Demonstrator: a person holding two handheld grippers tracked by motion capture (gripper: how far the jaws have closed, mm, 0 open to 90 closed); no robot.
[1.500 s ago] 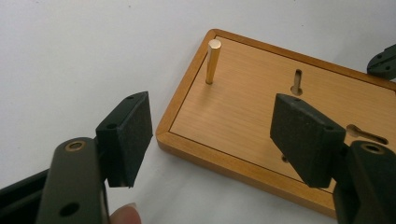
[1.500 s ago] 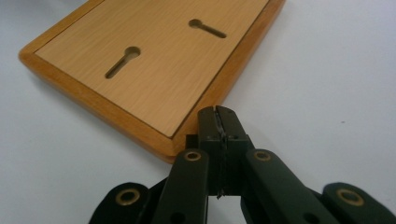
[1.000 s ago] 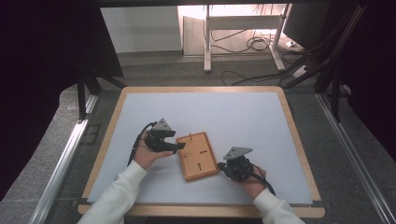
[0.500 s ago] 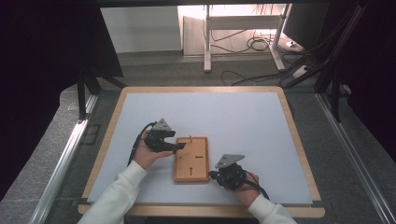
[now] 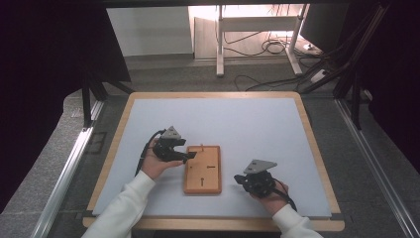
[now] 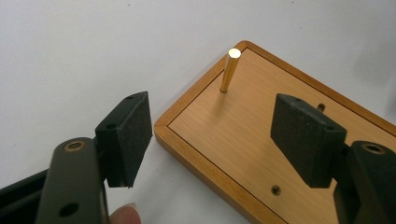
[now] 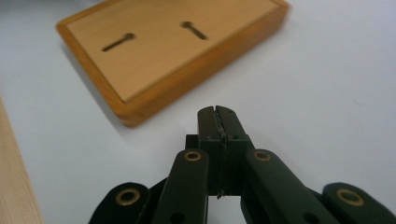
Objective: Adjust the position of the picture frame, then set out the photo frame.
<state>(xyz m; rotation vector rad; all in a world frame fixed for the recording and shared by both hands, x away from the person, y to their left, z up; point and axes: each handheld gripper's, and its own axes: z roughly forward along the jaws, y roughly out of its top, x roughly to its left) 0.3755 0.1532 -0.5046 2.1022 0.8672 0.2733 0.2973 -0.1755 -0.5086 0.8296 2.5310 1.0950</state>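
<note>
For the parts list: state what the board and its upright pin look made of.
Board: looks like wood or wood veneer, with fine straight grain, a warm orange satin finish and a darker raised rim.
Pin: probably brass or another gold-toned metal, smooth and polished, with a bright glint on its flat top.

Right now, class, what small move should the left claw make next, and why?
Probably ease the left claw forward and close on the brass peg. Its jaws stand open over the wooden board's corner, the peg upright just beyond them, while the right claw rests shut beside the board.
</note>
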